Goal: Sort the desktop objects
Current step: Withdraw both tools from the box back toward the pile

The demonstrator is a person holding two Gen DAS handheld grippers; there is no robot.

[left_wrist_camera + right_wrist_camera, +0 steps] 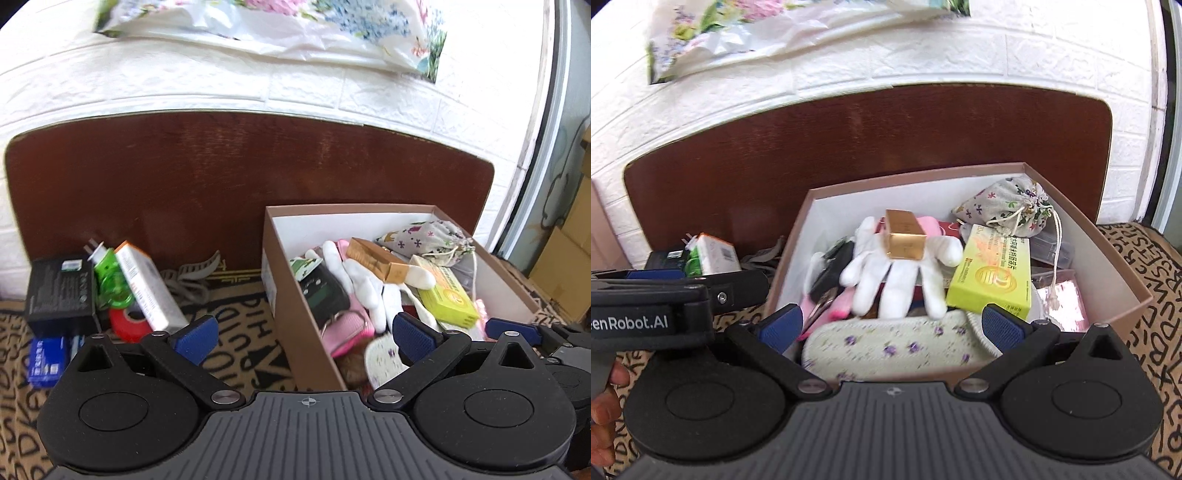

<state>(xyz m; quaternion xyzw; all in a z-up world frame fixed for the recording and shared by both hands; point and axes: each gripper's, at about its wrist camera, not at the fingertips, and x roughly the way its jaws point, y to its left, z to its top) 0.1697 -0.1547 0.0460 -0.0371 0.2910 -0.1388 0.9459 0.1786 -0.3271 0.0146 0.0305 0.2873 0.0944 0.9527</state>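
Tongs: left tongs (306, 338) and right tongs (892, 326) apart, empty.
Box (1123, 269): centre frame, crowded.
Next: take loose tape (127, 325), lower left.

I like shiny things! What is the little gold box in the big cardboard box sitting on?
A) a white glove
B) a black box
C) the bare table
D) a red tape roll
A: the gold box rests on the white glove inside the cardboard box.
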